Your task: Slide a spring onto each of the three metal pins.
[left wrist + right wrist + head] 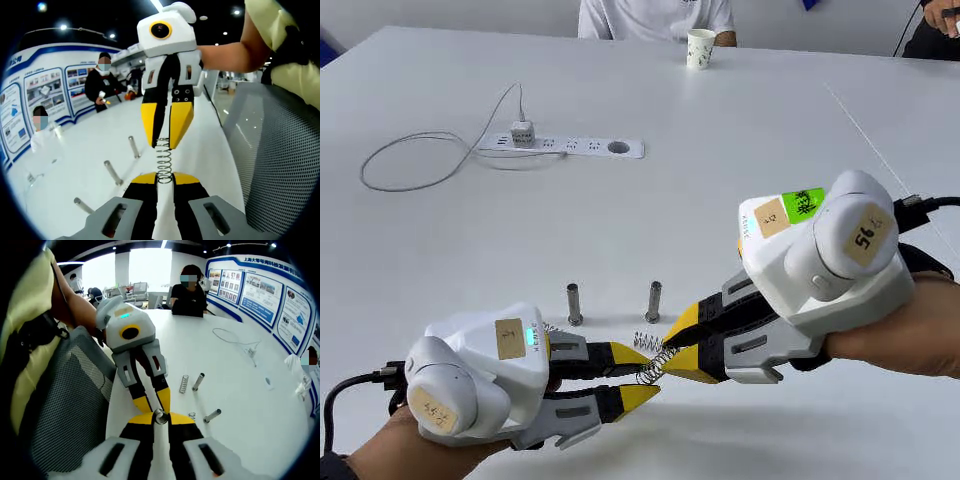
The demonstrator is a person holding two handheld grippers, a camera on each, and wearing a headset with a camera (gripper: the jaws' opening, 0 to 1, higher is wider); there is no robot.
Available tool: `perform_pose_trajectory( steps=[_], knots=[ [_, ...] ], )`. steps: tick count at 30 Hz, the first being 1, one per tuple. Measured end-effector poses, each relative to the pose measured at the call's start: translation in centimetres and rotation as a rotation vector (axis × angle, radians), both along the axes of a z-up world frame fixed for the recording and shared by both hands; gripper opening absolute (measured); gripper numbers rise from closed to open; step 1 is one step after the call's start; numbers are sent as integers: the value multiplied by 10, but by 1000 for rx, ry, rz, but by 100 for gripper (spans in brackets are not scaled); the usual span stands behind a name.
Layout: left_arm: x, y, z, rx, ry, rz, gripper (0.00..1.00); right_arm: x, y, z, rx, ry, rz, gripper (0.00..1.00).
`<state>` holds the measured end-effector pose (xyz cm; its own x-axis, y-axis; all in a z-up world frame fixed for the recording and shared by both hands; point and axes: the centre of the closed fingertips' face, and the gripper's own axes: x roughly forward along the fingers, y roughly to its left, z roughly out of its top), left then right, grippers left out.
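Left gripper (650, 375) and right gripper (667, 350) meet tip to tip low over the table (470, 250), with one spring (654, 365) bridged between them. Right jaws are pinched on its upper end. Left jaws are closed in on the lower end, though head view leaves a slim gap between the left tips. Left gripper view gives the spring side-on, coils clear, running from its own yellow tips up to the right gripper's tips. Right gripper view gives it end-on, a small ring at its own tips, with the left gripper facing in beyond. Just behind the grippers, head view has two pins (574, 303) upright, apart, shafts bare. Left gripper view has three in a row left of the spring, also bare. Loose spring (647, 341) lies flat near the base of the right-hand pin. Right gripper view adds a second spring (184, 384) lying beside the farther pin. Mid table there is a power strip (565, 146) with a white plug (522, 131) in it and a cable (410, 165) looping left. At the far edge stands a paper cup (700, 48), with a person (650, 15) in white seated behind it. Gripper views add a mesh chair (270, 150) and wall panels (40, 90).
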<state>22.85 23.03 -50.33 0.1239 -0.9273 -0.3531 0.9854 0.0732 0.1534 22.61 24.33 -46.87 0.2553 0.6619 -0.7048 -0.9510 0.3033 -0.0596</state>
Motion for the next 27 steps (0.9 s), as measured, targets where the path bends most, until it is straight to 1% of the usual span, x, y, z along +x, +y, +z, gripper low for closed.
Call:
perform_pose_trajectory(
  steps=[13, 21, 27],
  knots=[
    [1, -2, 2, -17, 18, 12, 11, 2, 1, 3, 10, -15, -9, 11],
    [1, -7, 4, -27, 20, 10, 11, 3, 5, 7, 25, -26, -9, 11],
    [1, -9, 4, -26, 24, 7, 11, 3, 6, 7, 22, -31, -9, 11]
  ],
)
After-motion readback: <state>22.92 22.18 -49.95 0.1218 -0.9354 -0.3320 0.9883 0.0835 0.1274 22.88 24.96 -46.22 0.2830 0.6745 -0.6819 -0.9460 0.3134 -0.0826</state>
